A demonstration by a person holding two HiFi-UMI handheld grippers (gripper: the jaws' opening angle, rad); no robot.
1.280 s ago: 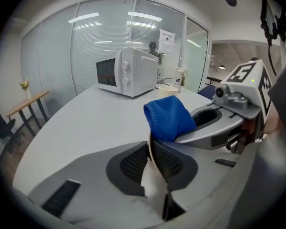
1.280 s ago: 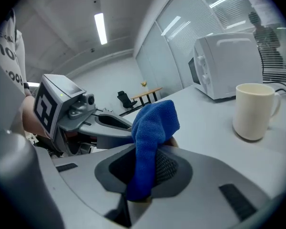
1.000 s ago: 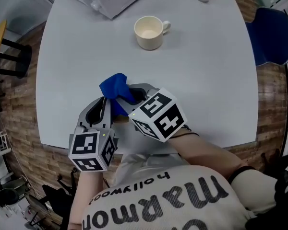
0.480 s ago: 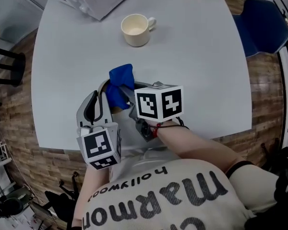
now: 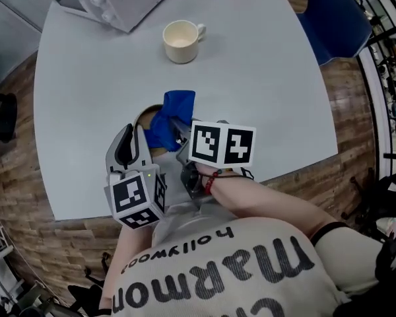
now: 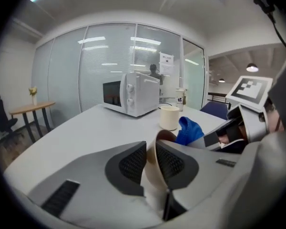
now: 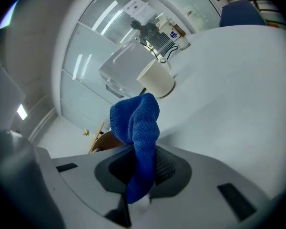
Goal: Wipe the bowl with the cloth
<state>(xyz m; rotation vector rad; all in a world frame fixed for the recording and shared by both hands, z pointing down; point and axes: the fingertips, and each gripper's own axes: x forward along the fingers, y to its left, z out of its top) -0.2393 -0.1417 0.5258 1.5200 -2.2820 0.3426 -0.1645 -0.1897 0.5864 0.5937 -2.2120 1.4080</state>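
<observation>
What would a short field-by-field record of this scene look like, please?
left gripper: shut on the bowl at its rim; fingers have just been opening slightly
right gripper: shut on the blue cloth
cloth position: bunched at the bowl, contact unclear
table: mug and microwave at far side

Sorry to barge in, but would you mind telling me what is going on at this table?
A person works over the grey table with a gripper in each hand. The left gripper holds the tan bowl by its wall; its jaws have just been opening slightly, with the wall between them. The right gripper is shut on the blue cloth, whose bunched end is right at the bowl. The mug and microwave stand farther back.
</observation>
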